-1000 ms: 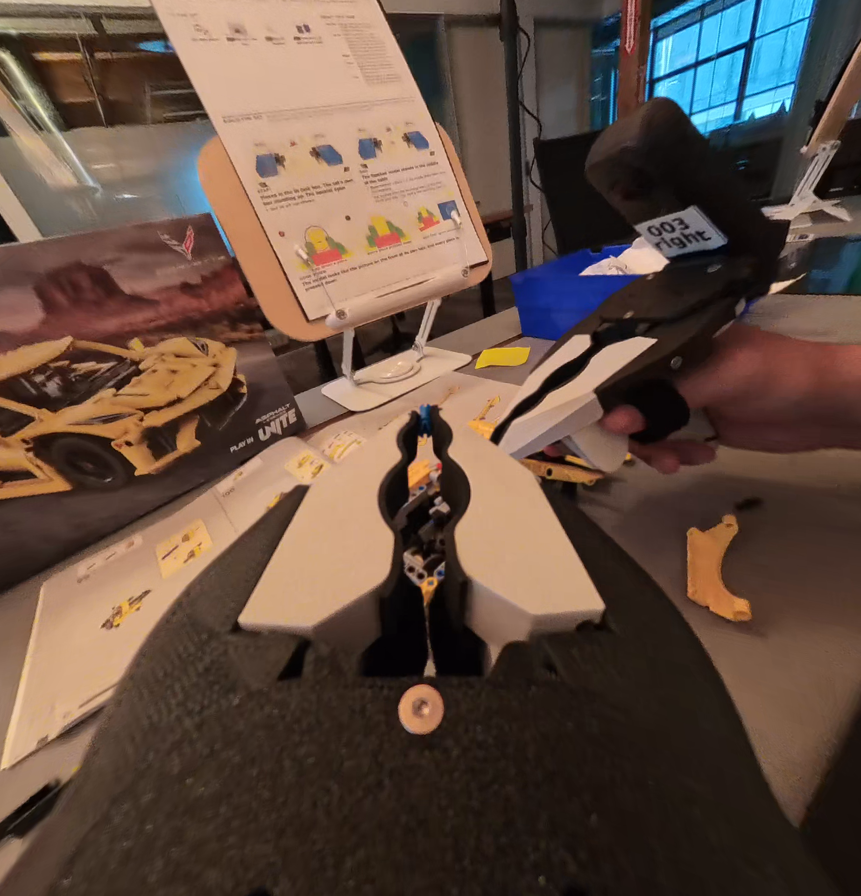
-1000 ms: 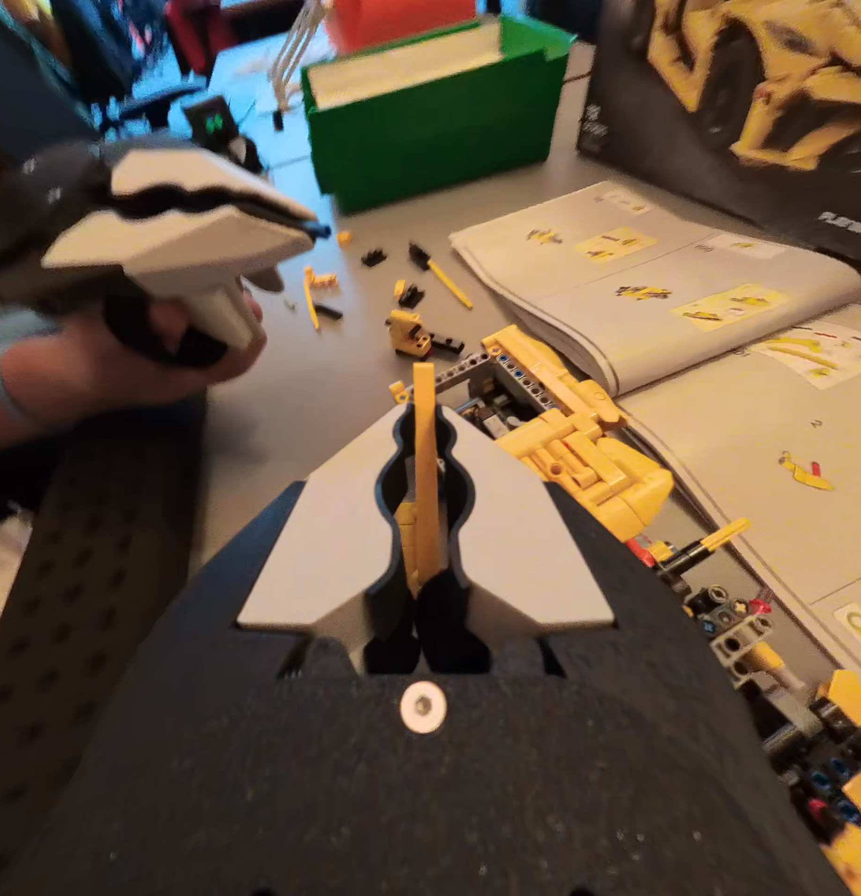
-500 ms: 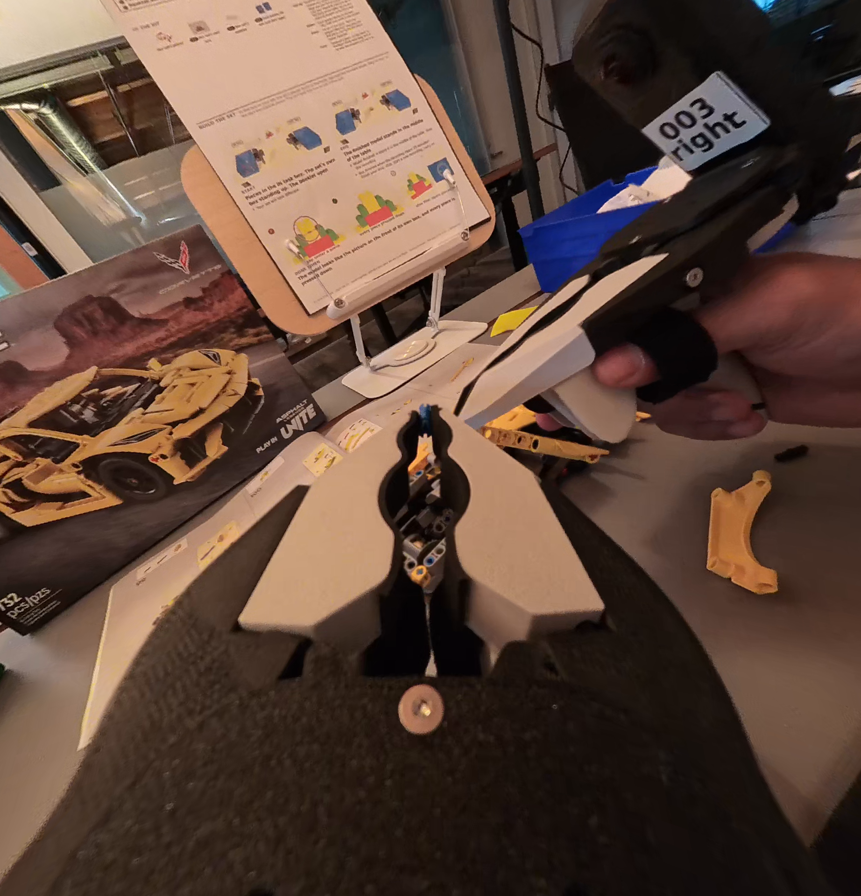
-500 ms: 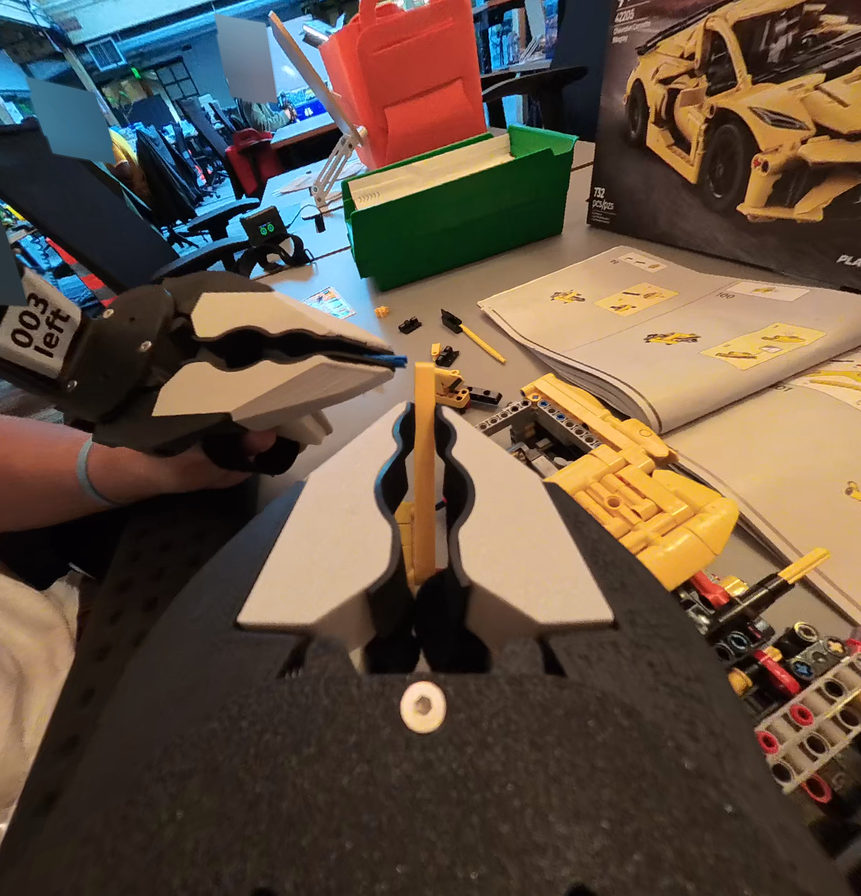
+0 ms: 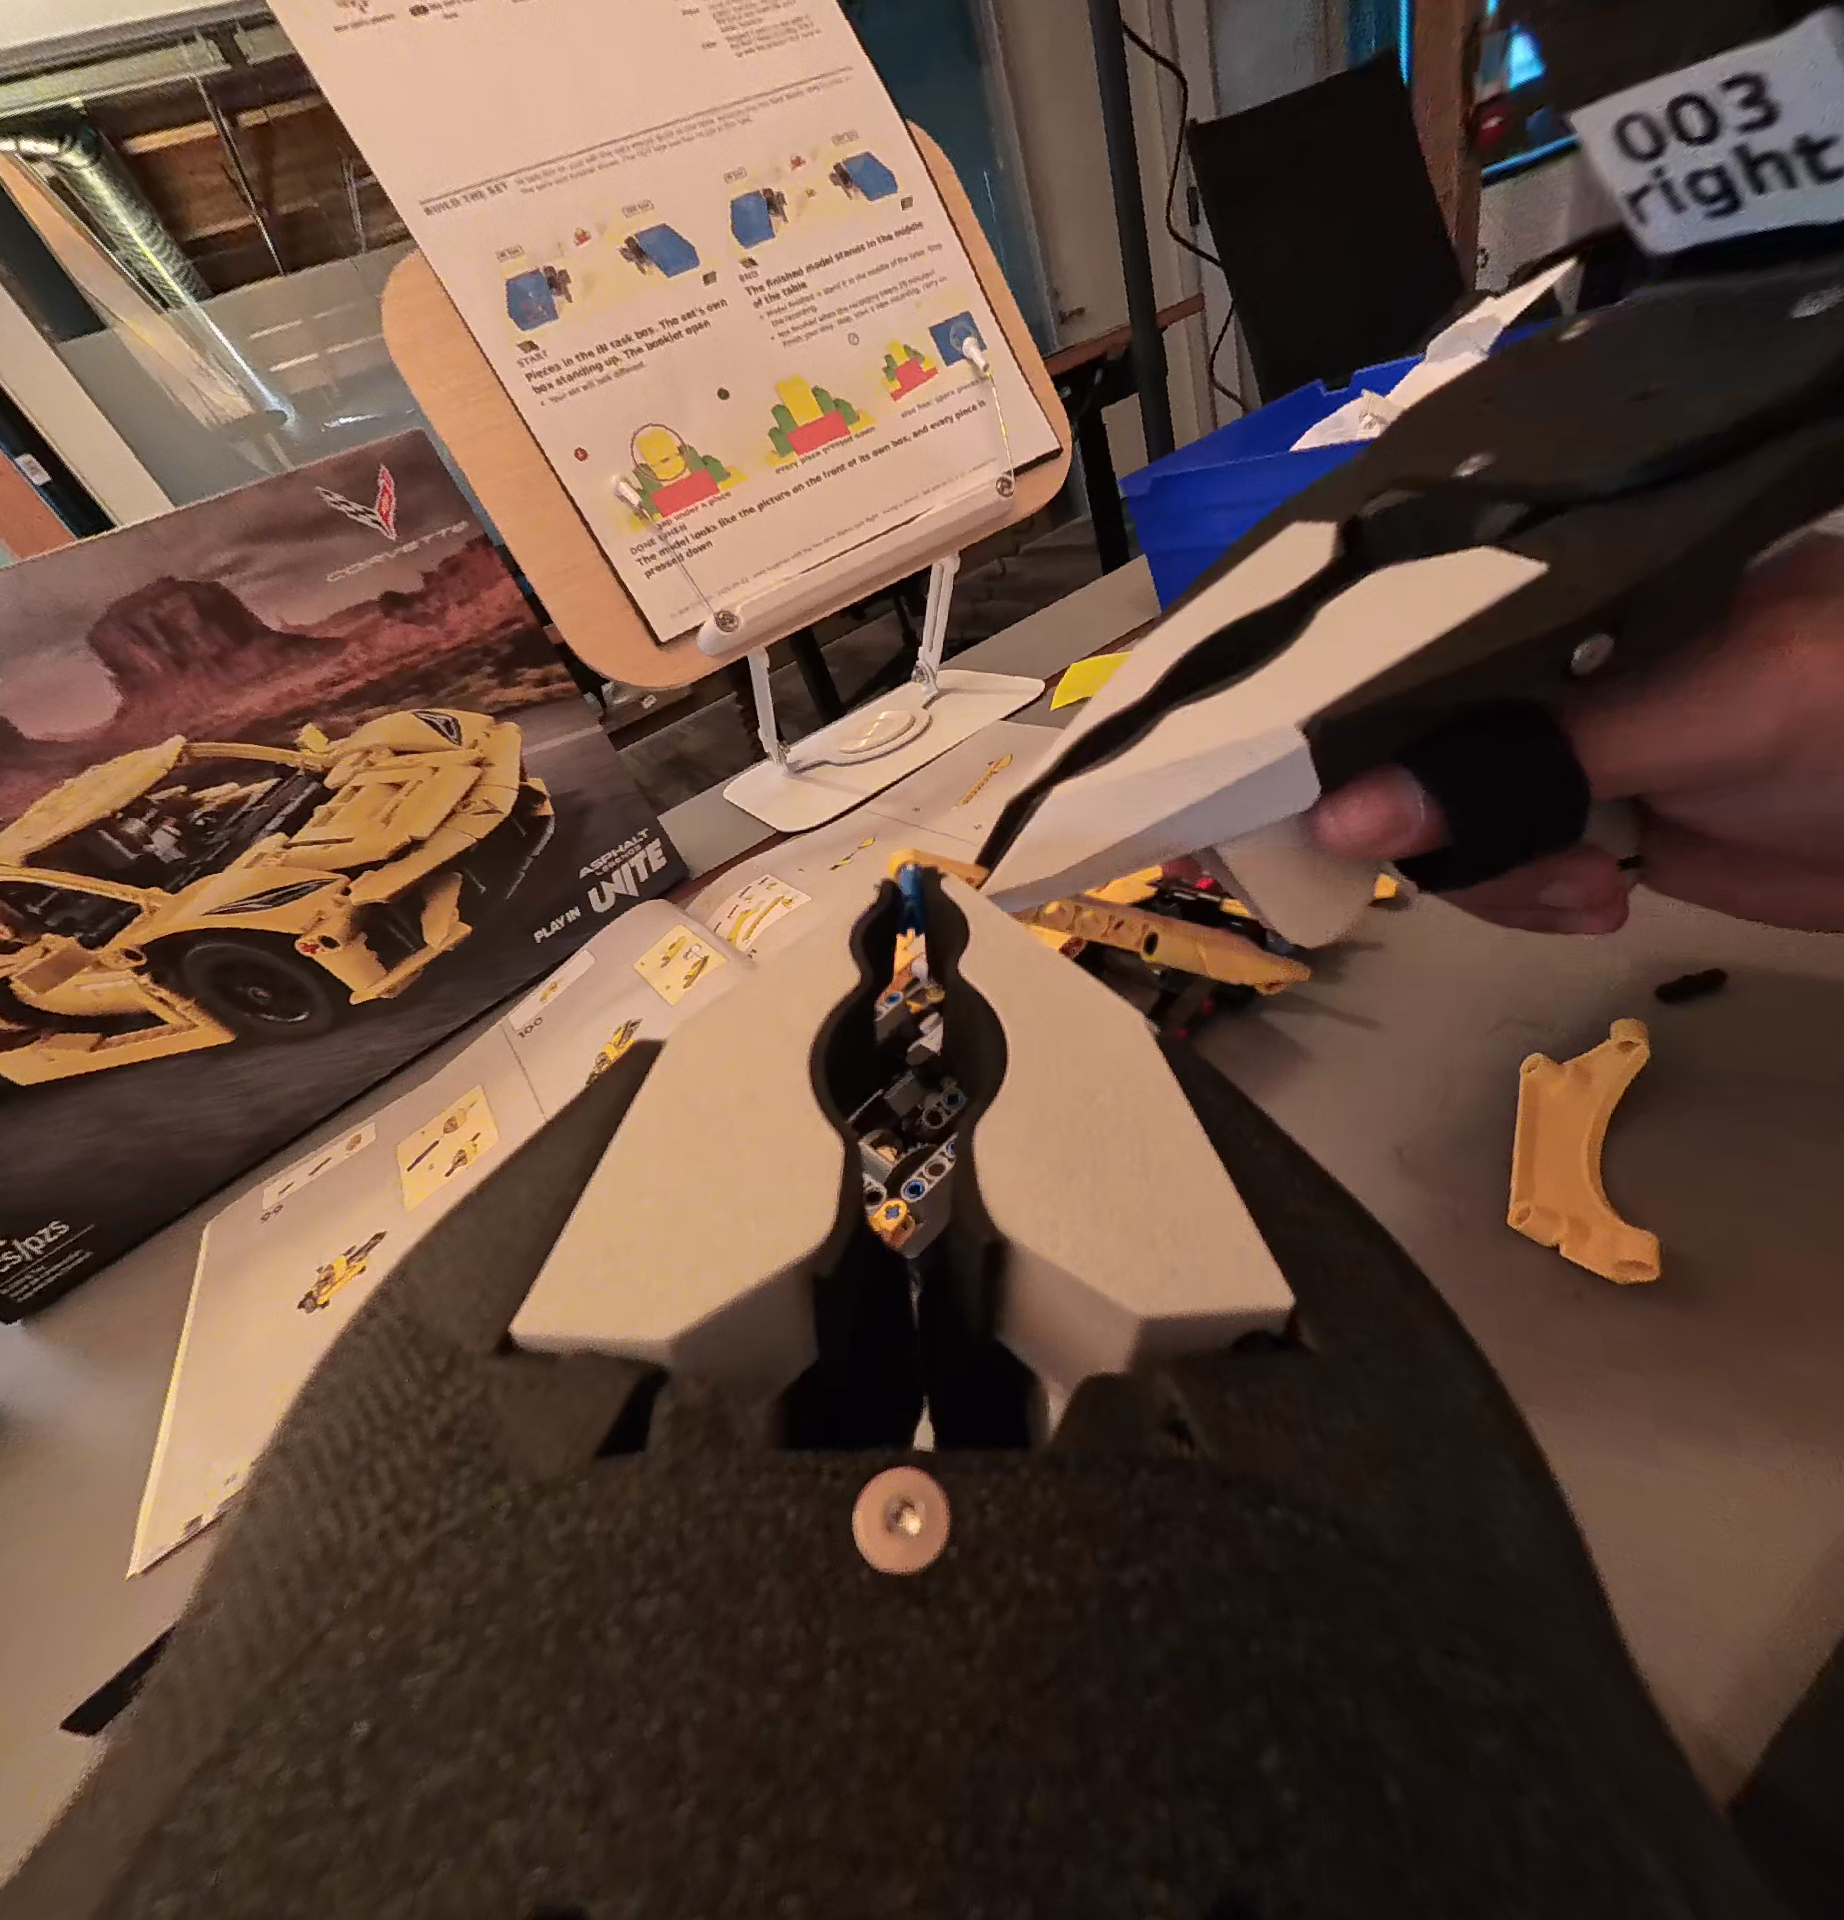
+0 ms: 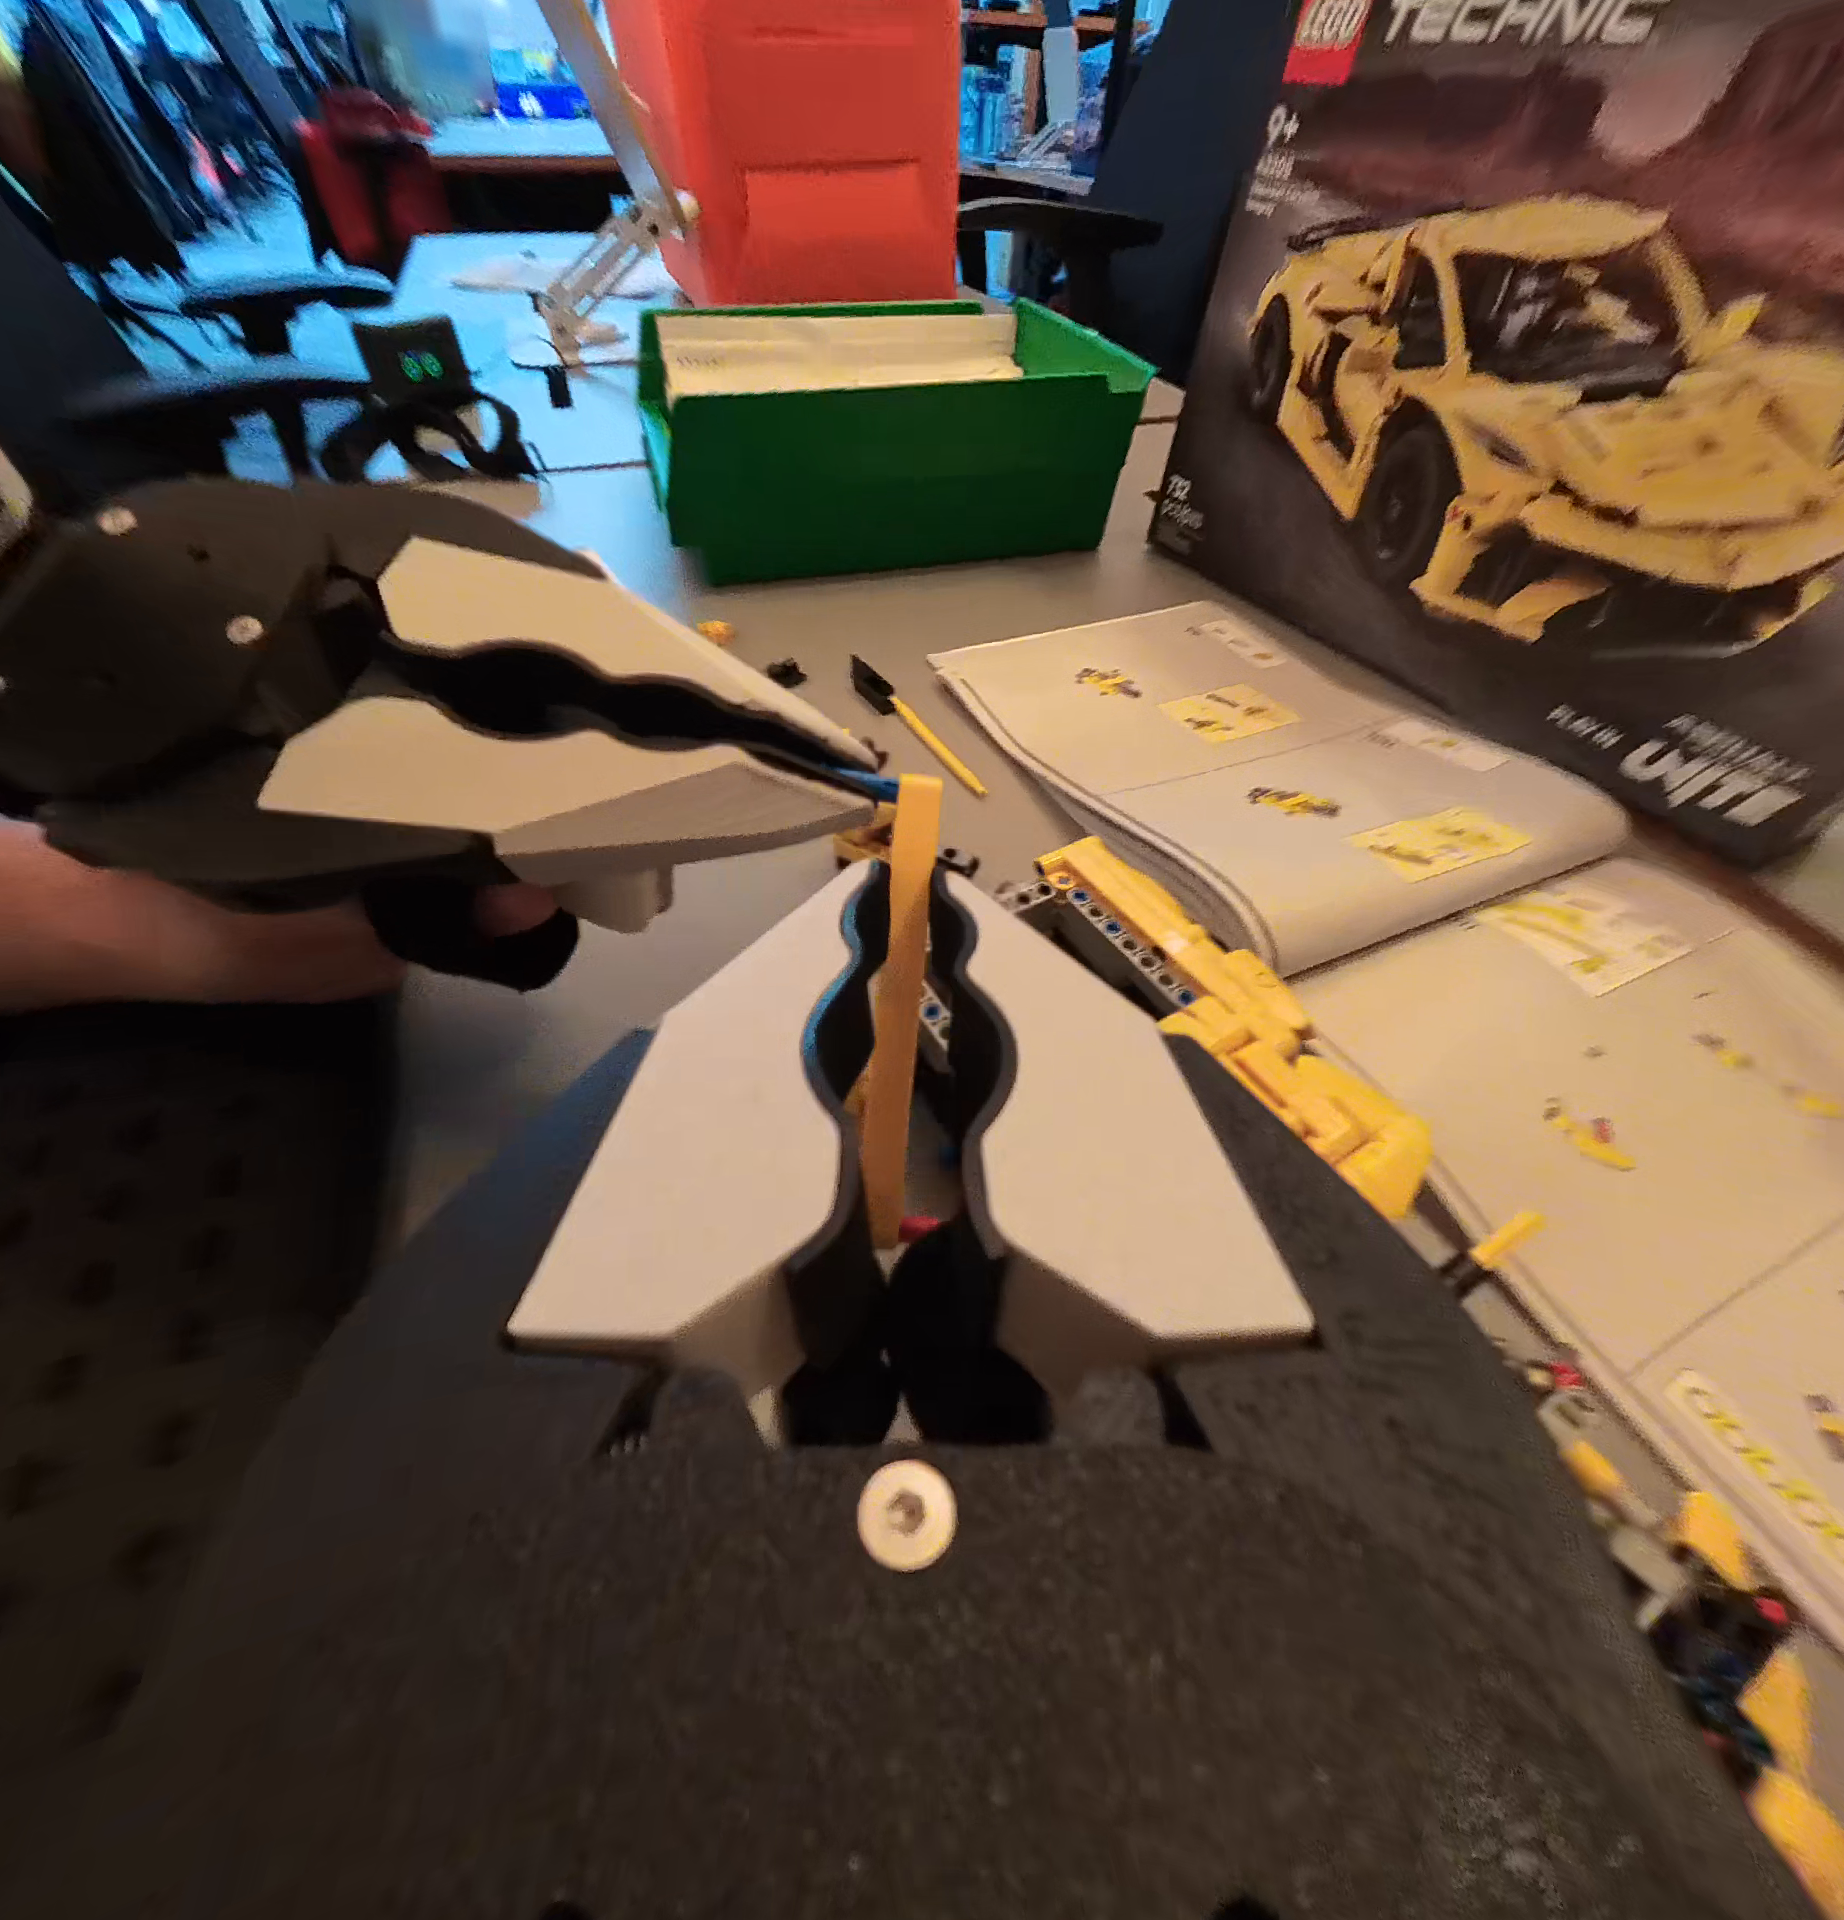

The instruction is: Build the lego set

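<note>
Between the right gripper's [image 6: 902, 883] jaws, yellow beam [image 6: 897, 997] clamped, lower end hidden, left gripper [image 6: 866, 784] level from the left, pinching a mostly hidden blue pin [image 6: 864, 787] touching the beam's tip.

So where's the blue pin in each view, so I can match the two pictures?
Left wrist view: blue pin just above centre, pinched at the left gripper tips.
Right wrist view: blue pin left of centre, poking from the left gripper, touching the yellow beam top.
Shared landmark: the open booklet.
</note>
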